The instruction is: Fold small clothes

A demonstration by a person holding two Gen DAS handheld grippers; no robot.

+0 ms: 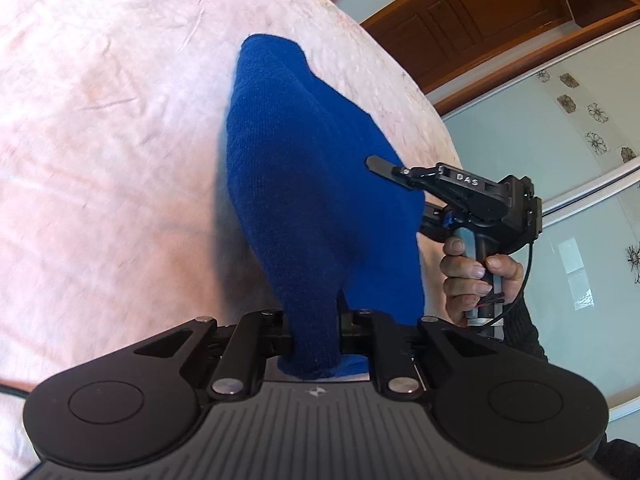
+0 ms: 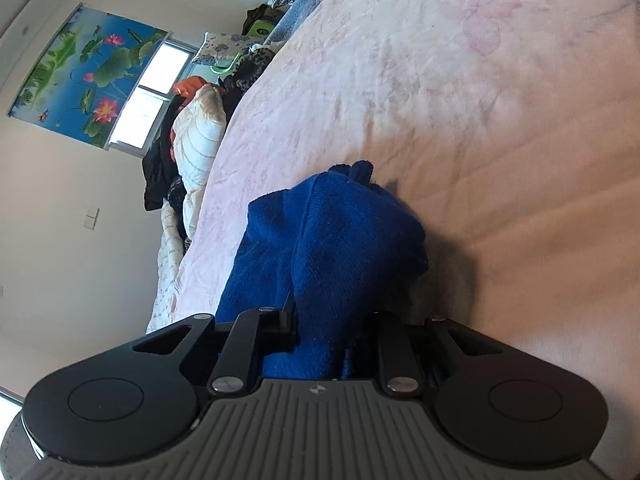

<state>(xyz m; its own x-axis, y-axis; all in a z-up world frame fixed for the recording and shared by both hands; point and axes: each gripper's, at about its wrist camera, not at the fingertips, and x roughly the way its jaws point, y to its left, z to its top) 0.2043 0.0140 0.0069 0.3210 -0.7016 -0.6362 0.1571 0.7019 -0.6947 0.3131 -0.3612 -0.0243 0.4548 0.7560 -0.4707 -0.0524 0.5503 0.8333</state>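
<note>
The left gripper (image 1: 316, 336) is clenched on a bunched end of a blue knit garment (image 1: 304, 168), its fingertips buried in the ribbed wool. The right gripper (image 2: 332, 340) likewise grips a thick fold of the same garment (image 2: 344, 240), which hides its fingers. The garment lies near the edge of a bed (image 1: 100, 120) covered in a crinkled pale-pink floral sheet. In the left wrist view a hand (image 1: 476, 276) holds the right gripper's handle, whose arm reads "DAS". Farther off, heaped clothes (image 2: 188, 140) blur beside a lotus-print blind (image 2: 84, 76).
</note>
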